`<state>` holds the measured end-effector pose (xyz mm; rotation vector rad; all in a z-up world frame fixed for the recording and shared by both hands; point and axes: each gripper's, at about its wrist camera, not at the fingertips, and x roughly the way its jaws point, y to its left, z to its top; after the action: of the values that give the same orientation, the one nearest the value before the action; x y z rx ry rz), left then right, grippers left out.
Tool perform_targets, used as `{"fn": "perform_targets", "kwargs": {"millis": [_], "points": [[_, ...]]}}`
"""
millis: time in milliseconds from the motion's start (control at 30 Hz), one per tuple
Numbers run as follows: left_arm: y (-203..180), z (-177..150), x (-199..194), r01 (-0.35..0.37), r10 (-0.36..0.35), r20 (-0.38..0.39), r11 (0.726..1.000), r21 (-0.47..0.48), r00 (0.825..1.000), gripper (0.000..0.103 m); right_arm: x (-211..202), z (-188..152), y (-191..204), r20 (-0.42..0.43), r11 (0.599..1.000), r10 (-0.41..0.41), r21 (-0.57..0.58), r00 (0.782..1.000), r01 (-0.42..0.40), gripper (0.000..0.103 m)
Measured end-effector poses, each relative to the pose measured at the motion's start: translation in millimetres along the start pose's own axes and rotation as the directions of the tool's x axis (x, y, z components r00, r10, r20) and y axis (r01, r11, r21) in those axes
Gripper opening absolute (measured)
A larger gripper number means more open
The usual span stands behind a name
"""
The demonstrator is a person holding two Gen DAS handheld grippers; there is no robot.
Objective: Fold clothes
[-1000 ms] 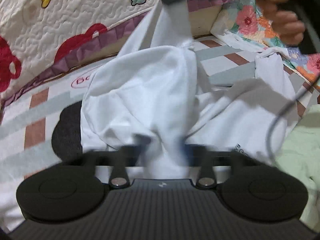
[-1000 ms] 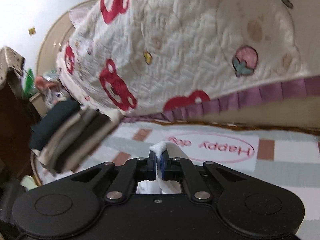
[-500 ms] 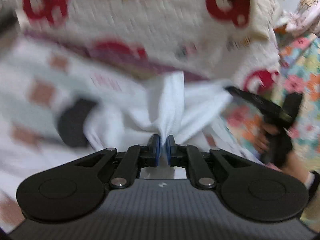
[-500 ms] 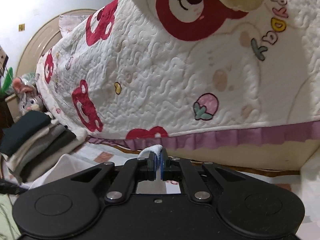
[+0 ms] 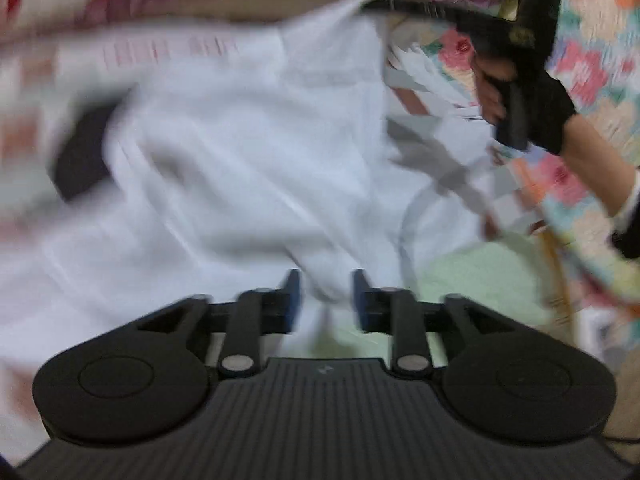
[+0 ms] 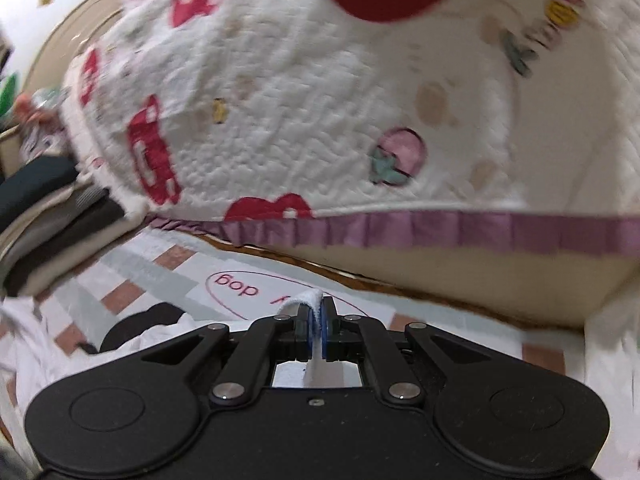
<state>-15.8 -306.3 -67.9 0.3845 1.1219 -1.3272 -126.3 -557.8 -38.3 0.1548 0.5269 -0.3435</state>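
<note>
Right gripper (image 6: 317, 334) had its jaws pinched tight on an edge of the white cotton garment (image 5: 248, 168), lifting it off the checkered floor mat (image 6: 160, 276), probably to spread it. Left gripper (image 5: 322, 296) jaws were spread apart with cloth bunched between them.

Readable only in the right wrist view: the word "dog", seen upside down in pink letters inside a pink oval on the white panel of the checked floor mat (image 6: 248, 284), just beyond the fingertips. Coloured letters at far right on the cream quilted bedspread with red bears (image 6: 556, 12), too blurred to spell out. Nothing legible in the smeared left wrist view.
</note>
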Motion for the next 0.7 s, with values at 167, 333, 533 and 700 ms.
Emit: {"fn": "perform_targets", "kwargs": {"millis": [167,333,533,700], "points": [[14.7,72.6,-3.1,-0.132,0.132,0.011,0.975,0.176,0.991,0.056,5.6,-6.9,-0.3,-0.003,0.998,0.060,0.000,0.998,-0.060,0.008],[18.8,118.5,45.7,-0.073,0.074,0.082,0.997,-0.006,0.994,0.057,13.0,-15.4,-12.3,-0.009,0.994,0.066,0.083,0.998,-0.065,0.008],[27.2,121.4,104.2,-0.185,0.185,-0.005,0.981,-0.054,0.983,0.059,6.7,-12.5,-11.9,-0.008,0.997,0.079,0.028,0.997,-0.078,0.007],[38.7,105.5,90.9,-0.210,0.208,-0.027,0.975,-0.067,0.978,0.001,3.7,-13.1,-12.5,-0.005,0.997,0.078,-0.005,0.997,-0.078,0.007]]}}
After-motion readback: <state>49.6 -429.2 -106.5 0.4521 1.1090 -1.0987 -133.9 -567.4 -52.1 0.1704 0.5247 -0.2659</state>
